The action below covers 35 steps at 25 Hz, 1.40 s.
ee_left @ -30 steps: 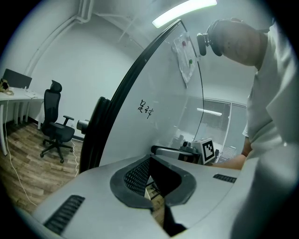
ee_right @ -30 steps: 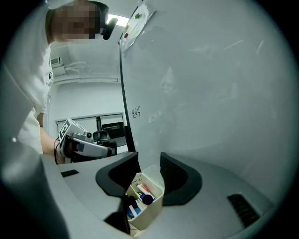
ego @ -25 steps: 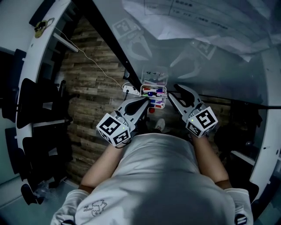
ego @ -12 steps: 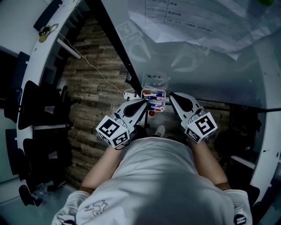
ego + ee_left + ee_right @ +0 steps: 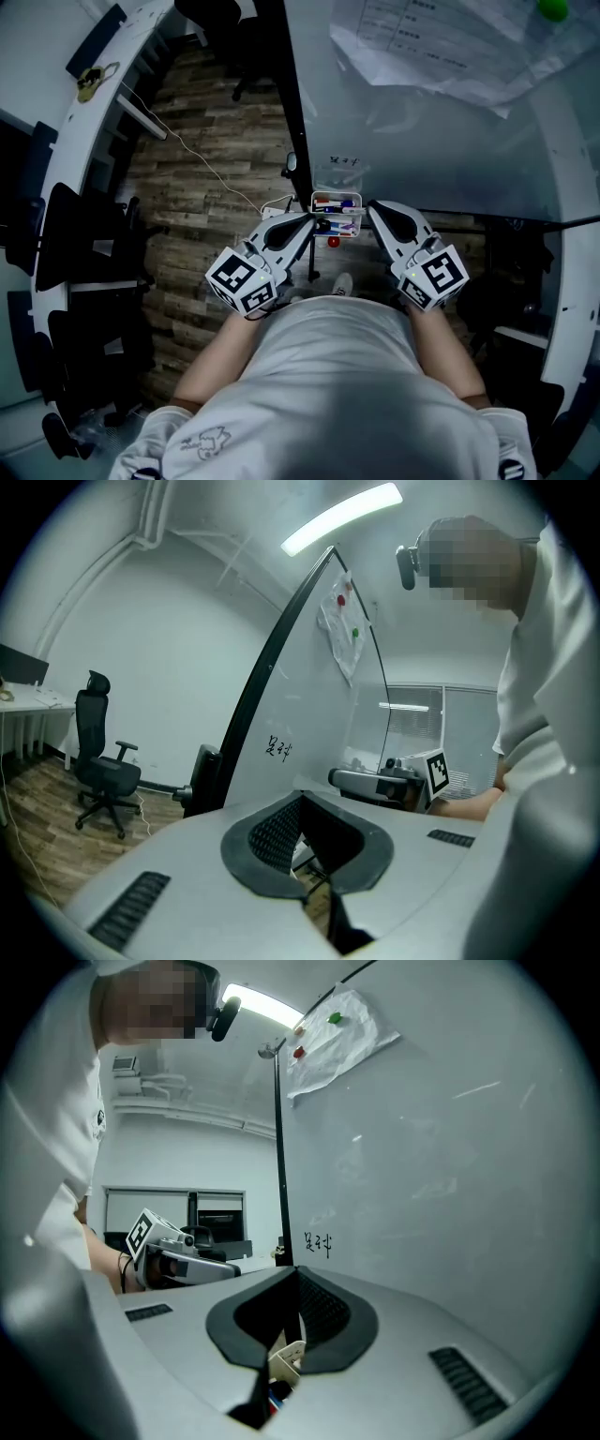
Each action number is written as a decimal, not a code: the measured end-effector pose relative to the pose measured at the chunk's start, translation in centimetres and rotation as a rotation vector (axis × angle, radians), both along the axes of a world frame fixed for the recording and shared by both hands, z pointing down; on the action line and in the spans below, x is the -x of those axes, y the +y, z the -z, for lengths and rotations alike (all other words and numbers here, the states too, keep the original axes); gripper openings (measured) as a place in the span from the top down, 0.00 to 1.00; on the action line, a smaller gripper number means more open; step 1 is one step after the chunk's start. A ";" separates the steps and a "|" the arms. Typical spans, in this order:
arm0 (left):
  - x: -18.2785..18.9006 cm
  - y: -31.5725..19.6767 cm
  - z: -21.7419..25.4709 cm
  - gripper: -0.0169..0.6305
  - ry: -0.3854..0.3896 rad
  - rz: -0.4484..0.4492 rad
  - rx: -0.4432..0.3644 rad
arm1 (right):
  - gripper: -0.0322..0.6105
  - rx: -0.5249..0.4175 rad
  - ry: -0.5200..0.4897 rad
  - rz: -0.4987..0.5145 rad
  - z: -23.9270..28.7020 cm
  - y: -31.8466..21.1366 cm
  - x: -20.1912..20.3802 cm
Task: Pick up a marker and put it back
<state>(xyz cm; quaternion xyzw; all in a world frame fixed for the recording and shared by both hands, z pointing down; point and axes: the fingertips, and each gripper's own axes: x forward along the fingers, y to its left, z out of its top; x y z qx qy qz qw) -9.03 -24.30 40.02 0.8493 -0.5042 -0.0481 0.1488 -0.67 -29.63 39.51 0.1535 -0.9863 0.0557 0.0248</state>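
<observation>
Short coloured felt markers (image 5: 334,215), w/ red, blue & purple bits showing, lie in a small clear plastic tray (image 5: 336,195) fixed to the big white wall board (image 5: 450,141) at centre of the head view. The left gripper (image 5: 312,218) & right gripper (image 5: 371,208) flank the tray, tips just beside it. Only the head view gives the tray whole. The left gripper view shows its jaws pressed together w/ nothing btwn them & a black office chair (image 5: 105,772) at lower left, while the right gripper view shows its jaws likewise together & empty, red/blue marker ends peeping thru the gap at bottom centre, plus a black scribble (image 5: 319,1241) on the board.
</observation>
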 end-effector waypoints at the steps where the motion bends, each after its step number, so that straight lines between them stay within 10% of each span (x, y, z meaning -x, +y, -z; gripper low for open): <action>1: 0.2 0.3 0.1 0.97 0.002 -0.010 -0.002 | 0.93 0.002 0.000 -0.011 0.2 0.4 0.2; 35: 0.4 15.0 3.5 0.97 -0.006 -0.239 -0.086 | 0.93 -0.041 -0.004 -0.277 3.1 17.1 -1.2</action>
